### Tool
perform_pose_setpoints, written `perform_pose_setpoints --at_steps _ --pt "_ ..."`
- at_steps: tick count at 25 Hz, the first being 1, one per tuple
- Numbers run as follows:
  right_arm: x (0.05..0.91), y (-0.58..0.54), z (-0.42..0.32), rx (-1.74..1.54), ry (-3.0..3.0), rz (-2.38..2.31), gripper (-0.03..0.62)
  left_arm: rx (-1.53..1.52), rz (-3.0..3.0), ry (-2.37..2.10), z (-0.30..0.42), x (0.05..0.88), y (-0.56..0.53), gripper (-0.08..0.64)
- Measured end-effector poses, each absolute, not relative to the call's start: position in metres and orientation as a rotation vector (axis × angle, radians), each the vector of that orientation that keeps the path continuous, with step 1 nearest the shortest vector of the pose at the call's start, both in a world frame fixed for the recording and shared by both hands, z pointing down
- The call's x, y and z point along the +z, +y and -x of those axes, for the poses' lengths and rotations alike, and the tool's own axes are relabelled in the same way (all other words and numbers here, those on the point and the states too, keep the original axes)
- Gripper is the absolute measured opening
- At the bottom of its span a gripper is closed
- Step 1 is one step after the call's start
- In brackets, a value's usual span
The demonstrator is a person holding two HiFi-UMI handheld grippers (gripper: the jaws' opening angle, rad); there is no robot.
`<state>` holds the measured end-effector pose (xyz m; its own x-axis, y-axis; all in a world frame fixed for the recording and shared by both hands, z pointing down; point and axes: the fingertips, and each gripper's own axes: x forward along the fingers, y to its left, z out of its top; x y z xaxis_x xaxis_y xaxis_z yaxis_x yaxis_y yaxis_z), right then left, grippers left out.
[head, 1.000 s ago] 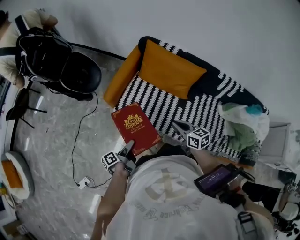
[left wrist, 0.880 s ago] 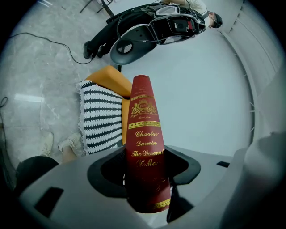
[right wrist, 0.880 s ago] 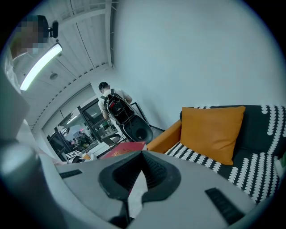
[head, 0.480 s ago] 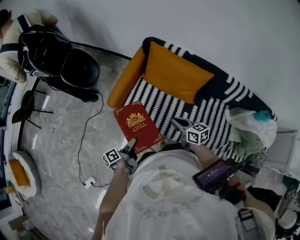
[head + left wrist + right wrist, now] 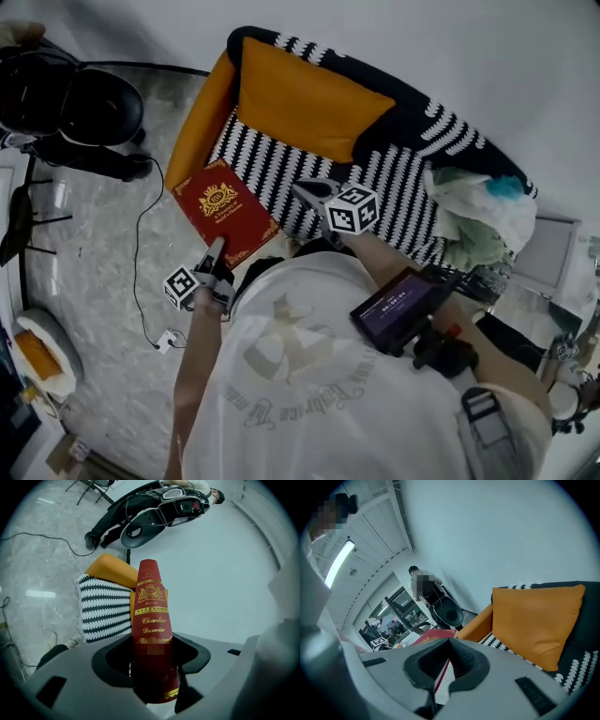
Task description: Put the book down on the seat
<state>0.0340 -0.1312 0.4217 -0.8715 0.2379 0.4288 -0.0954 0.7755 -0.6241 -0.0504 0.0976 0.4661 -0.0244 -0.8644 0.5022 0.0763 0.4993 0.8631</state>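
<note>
A red book [image 5: 223, 211] with gold print hangs flat above the left front corner of the black-and-white striped seat [image 5: 272, 164], partly over the floor. My left gripper [image 5: 214, 255] is shut on its near edge. In the left gripper view the book's spine [image 5: 152, 620] stands up between the jaws. My right gripper [image 5: 311, 193] hovers over the seat's front edge, to the right of the book, holding nothing; its pads look closed together. In the right gripper view the book [image 5: 435, 636] shows just beyond the jaws.
An orange cushion [image 5: 305, 98] leans on the sofa's back, and an orange armrest [image 5: 202, 122] runs along the left side. A heap of cloth and plastic [image 5: 473, 220] fills the seat's right end. A black chair [image 5: 89, 108] and a cable [image 5: 141, 239] are on the floor at left.
Both grippers and the book have moved forward toward the sofa and a little lower. The right gripper now reaches over the striped seat. The left grip on the book is unchanged.
</note>
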Motion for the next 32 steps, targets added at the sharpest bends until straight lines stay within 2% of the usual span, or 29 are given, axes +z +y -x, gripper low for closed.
perform_pose_setpoints --at_steps 12,23,29,32 --pt "0.44 -0.14 -0.016 0.942 -2.423 0.211 0.015 -0.894 -0.716 -1.426 0.059 0.466 0.08 0.247" --pt "0.46 -0.144 -0.017 0.956 -2.391 0.18 0.015 -0.83 -0.701 -1.381 0.055 0.5 0.073 0.247" --pt "0.488 -0.131 0.011 0.95 -2.349 0.203 0.015 -0.796 -0.685 -1.369 0.077 0.529 0.088 0.247" --pt "0.493 -0.135 -0.004 0.93 -2.327 0.201 0.015 -0.793 -0.684 -1.356 0.062 0.536 0.084 0.247"
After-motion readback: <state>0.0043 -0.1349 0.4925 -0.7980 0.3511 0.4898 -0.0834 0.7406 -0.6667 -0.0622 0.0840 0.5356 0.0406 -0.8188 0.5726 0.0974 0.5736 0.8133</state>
